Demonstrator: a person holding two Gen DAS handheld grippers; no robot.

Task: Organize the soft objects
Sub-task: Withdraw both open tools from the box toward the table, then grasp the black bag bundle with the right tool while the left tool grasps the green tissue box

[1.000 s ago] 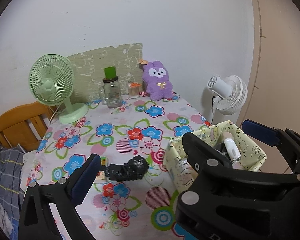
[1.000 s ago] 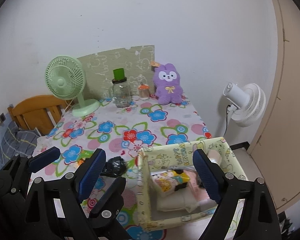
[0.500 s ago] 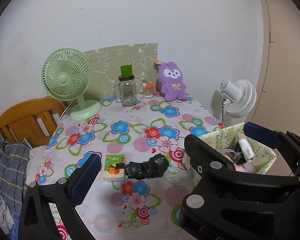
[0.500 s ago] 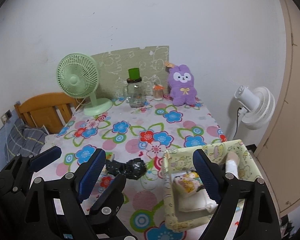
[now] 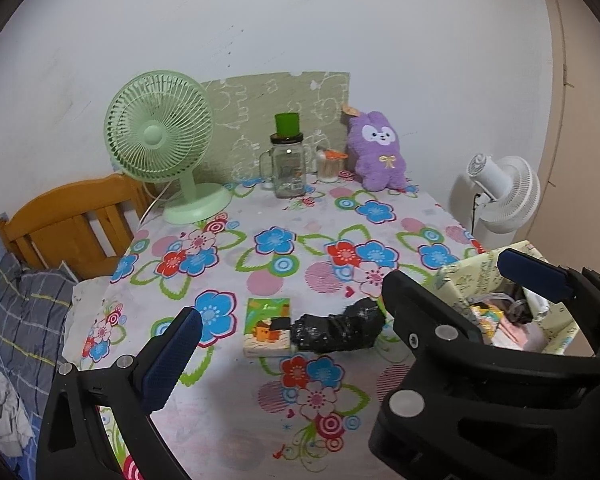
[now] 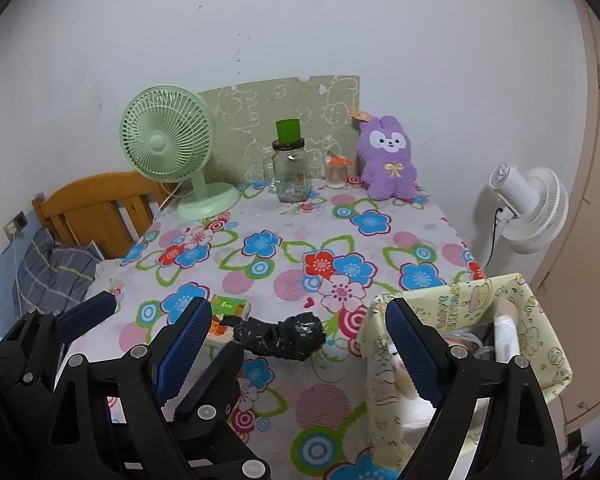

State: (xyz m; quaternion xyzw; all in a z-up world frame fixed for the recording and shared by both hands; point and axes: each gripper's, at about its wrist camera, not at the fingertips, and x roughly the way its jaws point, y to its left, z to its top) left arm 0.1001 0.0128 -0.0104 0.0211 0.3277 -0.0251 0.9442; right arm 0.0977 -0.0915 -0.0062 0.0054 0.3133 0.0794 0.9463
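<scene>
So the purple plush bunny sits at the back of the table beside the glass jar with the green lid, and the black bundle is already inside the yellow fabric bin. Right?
Not quite. The black bundle is not in the yellow fabric bin; it lies on the floral tablecloth beside the bin, overlapping a small green card, as the right wrist view shows. The purple plush bunny does sit at the back near the glass jar.

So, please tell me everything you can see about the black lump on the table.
The black lump is a long, crumpled bundle that looks wrapped in shiny black plastic or tape, with wrinkled, glossy skin. It lies flat on the flowered tablecloth, thicker at its right end. Its left end rests on or against a small green picture box. The yellow fabric bin stands apart to its right. No gripper touches it.
</scene>
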